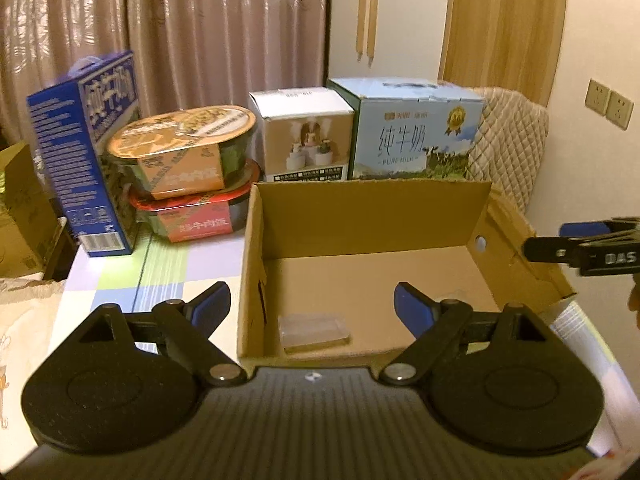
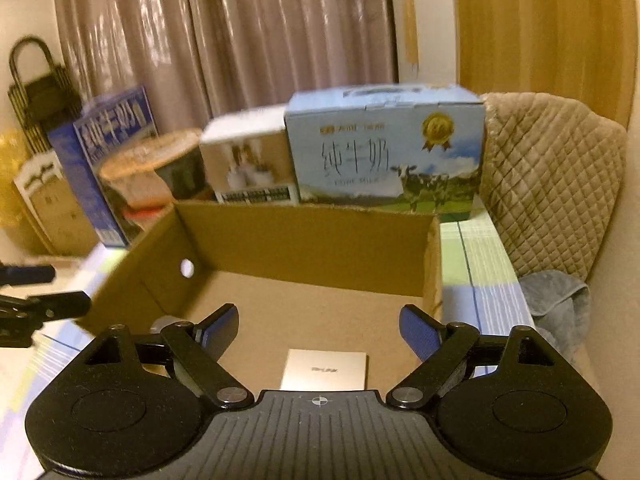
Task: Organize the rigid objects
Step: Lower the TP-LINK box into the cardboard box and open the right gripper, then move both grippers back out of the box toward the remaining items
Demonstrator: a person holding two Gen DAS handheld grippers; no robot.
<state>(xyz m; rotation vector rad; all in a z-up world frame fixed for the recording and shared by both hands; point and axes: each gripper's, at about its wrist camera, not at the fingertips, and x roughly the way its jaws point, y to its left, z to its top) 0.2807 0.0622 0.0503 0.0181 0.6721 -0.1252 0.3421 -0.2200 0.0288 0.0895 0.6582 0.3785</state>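
An open cardboard box (image 1: 372,216) (image 2: 304,240) stands on the checked table. Inside, a clear flat plastic case (image 1: 314,330) lies near the front wall, and a small silver box (image 2: 325,369) rests on the floor. My left gripper (image 1: 312,306) hovers open over the box's front left corner, nothing between its blue pads. My right gripper (image 2: 320,326) is open above the box's interior, just over the silver box. Behind the box stand a light-blue milk carton (image 1: 416,132) (image 2: 386,152), a white box (image 1: 304,136) (image 2: 250,164), two stacked meal bowls (image 1: 188,172) and a dark-blue milk carton (image 1: 86,152) (image 2: 106,148).
A quilted chair back (image 1: 508,140) (image 2: 552,184) and grey cloth (image 2: 560,308) sit at the table's right. A brown paper bag (image 1: 22,208) and black basket (image 2: 38,92) stand left. Curtains and wardrobe doors fill the background.
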